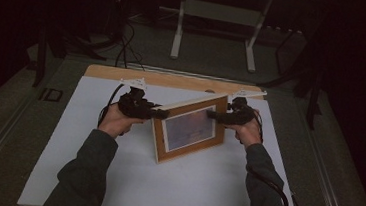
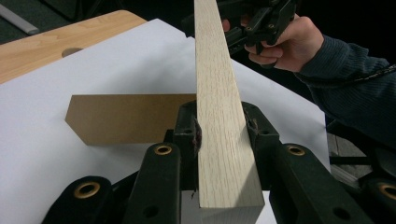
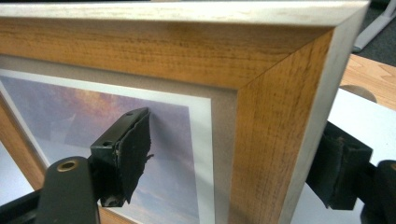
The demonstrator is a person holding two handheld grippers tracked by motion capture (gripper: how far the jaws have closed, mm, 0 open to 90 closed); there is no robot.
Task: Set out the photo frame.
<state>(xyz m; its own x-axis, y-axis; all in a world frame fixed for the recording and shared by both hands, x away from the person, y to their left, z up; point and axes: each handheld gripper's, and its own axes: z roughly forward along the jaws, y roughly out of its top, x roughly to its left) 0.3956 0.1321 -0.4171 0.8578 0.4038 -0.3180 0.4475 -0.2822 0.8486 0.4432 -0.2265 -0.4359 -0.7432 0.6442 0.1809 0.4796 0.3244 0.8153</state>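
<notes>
The frame (image 1: 189, 128) stands upright on edge on the white sheet (image 1: 114, 177) covering the tabletop (image 1: 173, 78), near its middle. The left gripper (image 1: 162, 114) pinches the frame's upper left corner, jaws pressed against front and back faces. The right gripper (image 1: 210, 114) straddles the right edge with jaws spread, one before the picture glass, one behind, pads clear of the wood. The frame's top edge runs from 8 o'clock to 2 o'clock, picture face turned toward 5 o'clock. A brown backing stand (image 2: 126, 119) lies behind at 11 o'clock.
</notes>
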